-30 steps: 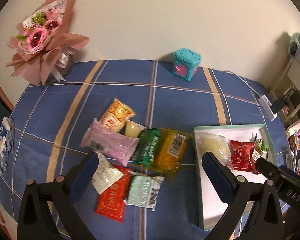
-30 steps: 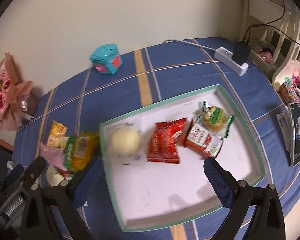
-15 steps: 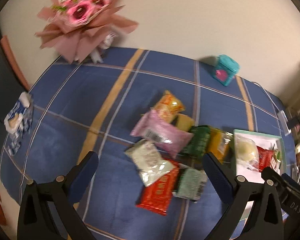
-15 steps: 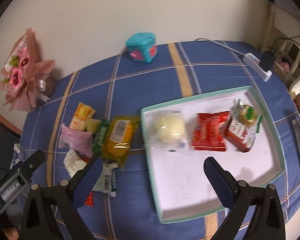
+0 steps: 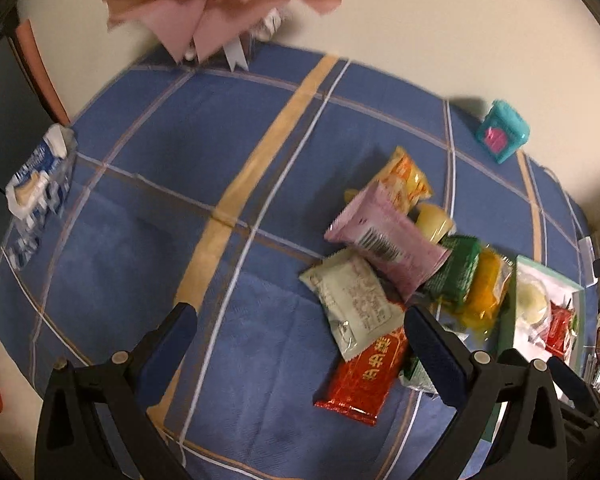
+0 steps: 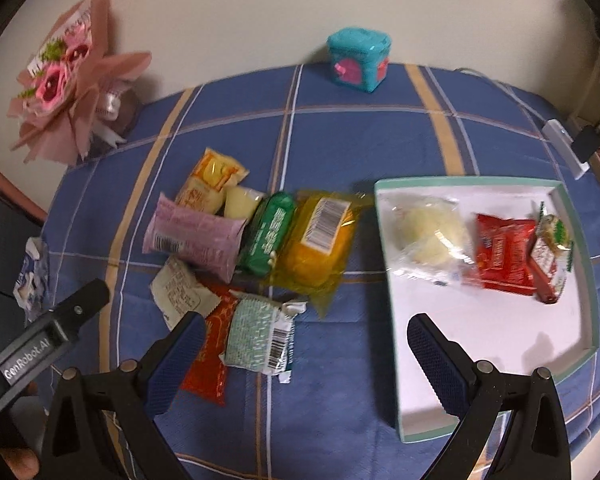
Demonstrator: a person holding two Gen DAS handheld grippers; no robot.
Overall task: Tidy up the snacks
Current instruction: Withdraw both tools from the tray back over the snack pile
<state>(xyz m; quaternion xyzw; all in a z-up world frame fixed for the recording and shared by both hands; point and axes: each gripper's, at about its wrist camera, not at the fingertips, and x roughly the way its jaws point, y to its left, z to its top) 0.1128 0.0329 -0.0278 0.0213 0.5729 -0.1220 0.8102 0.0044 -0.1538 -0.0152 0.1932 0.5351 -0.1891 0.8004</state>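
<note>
Crinkly foil and clear film make up the loose heap of snacks that lies on the blue checked cloth of the desk [image 6: 340, 128], to the left of the white tray [image 6: 580, 280] with its pale green rim. My right claw [image 6: 300, 360] hangs released and empty over the near edge of the heap, and the mint packet [image 6: 256, 336] lies just ahead of its left pad, its long axis running near to far, a barcode on its right end; I judge it the handiest next pick, since the tray is just to the right. My left claw [image 5: 300, 344] is also spread wide and holds nothing; it faces bare cloth, with the heap off to its right, where the white packet [image 5: 352, 300] and the red foil packet [image 5: 364, 376] lie just by its right pad. So the right claw is the nearer one to both packet and tray. Farther back lie a pink pouch [image 6: 196, 236], flat and matte, a green bar [image 6: 266, 234], a plump yellow cake in clear wrap [image 6: 320, 240], and an orange sachet [image 6: 212, 180]. The tray already holds a pale round bun in film [image 6: 428, 236], a red packet [image 6: 500, 256] and a small red and white one [image 6: 548, 252] along its far side; its near half is bare. The slick wrappers will likely slide and crumple when pinched.
</note>
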